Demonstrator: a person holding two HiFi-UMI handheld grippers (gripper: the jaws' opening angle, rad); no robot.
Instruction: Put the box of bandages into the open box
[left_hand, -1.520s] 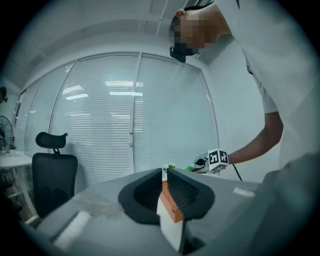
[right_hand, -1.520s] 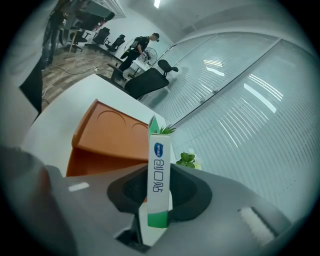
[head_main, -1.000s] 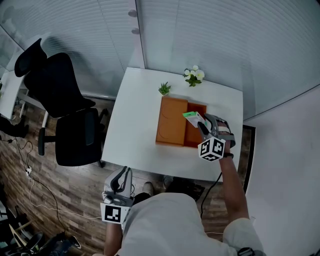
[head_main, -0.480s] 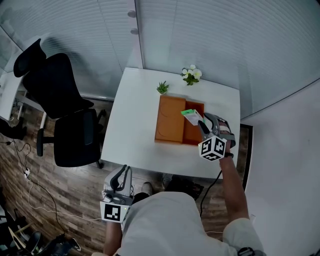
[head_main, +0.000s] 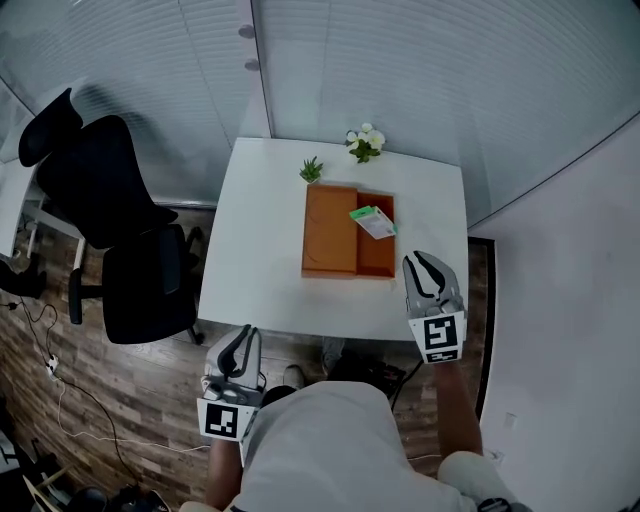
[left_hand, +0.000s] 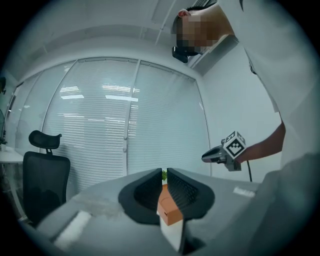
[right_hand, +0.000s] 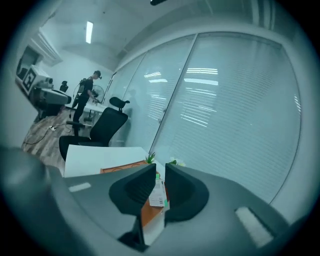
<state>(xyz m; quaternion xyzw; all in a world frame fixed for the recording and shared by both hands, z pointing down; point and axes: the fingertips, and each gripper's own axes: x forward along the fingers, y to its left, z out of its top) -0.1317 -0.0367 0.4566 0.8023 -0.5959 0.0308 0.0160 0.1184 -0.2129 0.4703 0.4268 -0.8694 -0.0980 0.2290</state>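
My right gripper (head_main: 428, 264) has jaws closing on nothing, held off near the table (head_main: 255, 240) edge, I judge because the drop is done; the box of bandages (head_main: 373, 221) lies in the open box (head_main: 325, 235) at eleven o'clock; my left gripper (head_main: 238, 347), jaws all but together and empty, hangs idle at eight o'clock.

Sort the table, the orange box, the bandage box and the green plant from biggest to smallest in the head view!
1. table
2. orange box
3. bandage box
4. green plant, only a bit smaller than the bandage box
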